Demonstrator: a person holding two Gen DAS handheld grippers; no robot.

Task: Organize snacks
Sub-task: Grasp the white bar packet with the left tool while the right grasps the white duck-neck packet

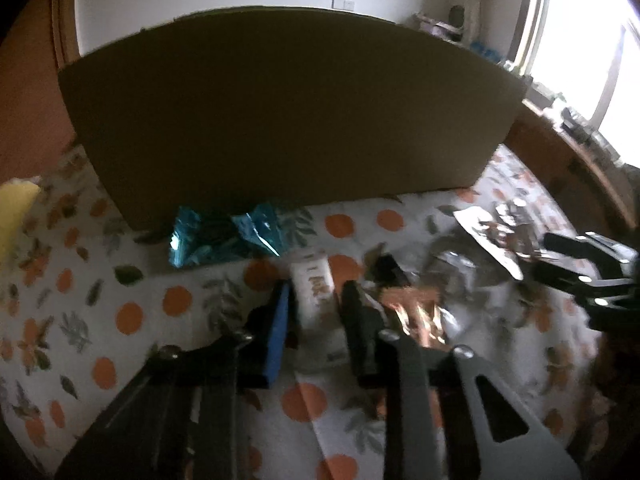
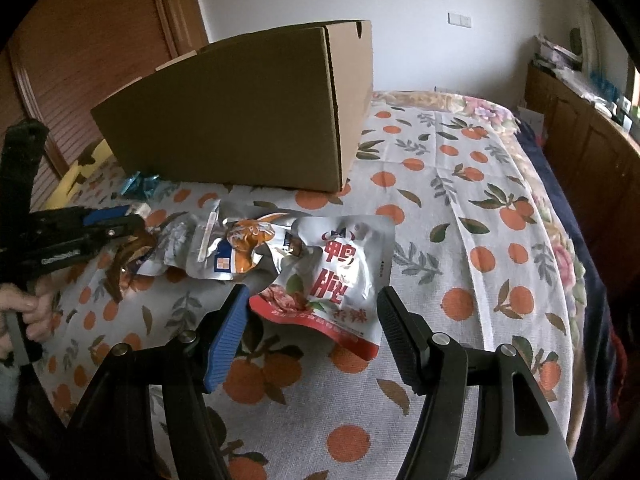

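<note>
Room: a bedroom with a white wall, wooden wardrobe doors (image 2: 92, 52) on one side and a low wooden cabinet (image 2: 576, 140) under a bright window.
Bed: my work lies on a bed spread with a white cloth printed with oranges and leaves (image 2: 460, 208).
Box: a brown cardboard box (image 2: 240, 120) stands on the cloth at the far side, its plain wall toward me (I cannot see inside it).
Left tool: my left tool (image 1: 316, 300) has its jaws set on either side of a small white packet (image 1: 318, 292) with orange print; the view is blurred, so I cannot tell whether they press it or only flank it.
Right tool: my right tool (image 2: 312, 320) is wide open, low over the cloth, with the corner of the white-and-red pouch (image 2: 336, 276) lying between its blue pad (image 2: 228, 340) and black pad (image 2: 400, 340), touching neither that I can see.
Other snacks: a silver-and-orange pouch (image 2: 236, 248) lies just beside the red one, overlapping it; a copper-coloured wrapper (image 1: 416, 316) sits by my left tool; a shiny blue packet (image 1: 224, 236) rests against the foot of the box.
</note>
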